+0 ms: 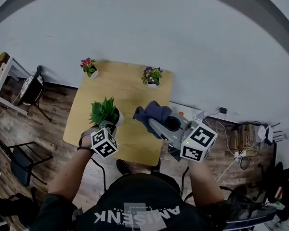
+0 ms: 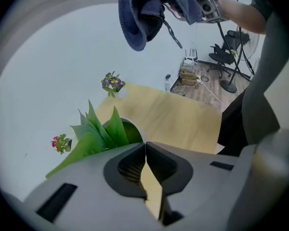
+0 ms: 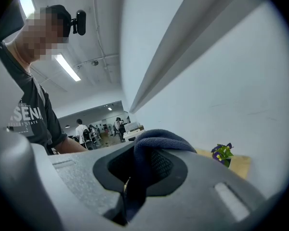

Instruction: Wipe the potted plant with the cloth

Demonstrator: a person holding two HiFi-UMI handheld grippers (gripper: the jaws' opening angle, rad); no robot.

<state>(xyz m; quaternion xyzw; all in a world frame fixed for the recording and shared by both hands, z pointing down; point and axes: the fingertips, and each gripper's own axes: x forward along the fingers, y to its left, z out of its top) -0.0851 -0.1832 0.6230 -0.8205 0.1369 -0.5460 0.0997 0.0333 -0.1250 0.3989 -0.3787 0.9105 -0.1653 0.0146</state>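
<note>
Tabletop (image 1: 130,88) holds potted plant (image 1: 105,110), pot half-hidden by closed left gripper (image 2: 145,145); right gripper (image 3: 142,154) clamps cloth (image 1: 151,112)

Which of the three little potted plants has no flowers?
The leafy green plant nearest the person; the pink-flowered plant and purple-flowered plant stand behind.

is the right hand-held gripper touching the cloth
Touching: the right gripper view shows the navy cloth clamped between the right hand-held gripper's closed jaws.
</note>
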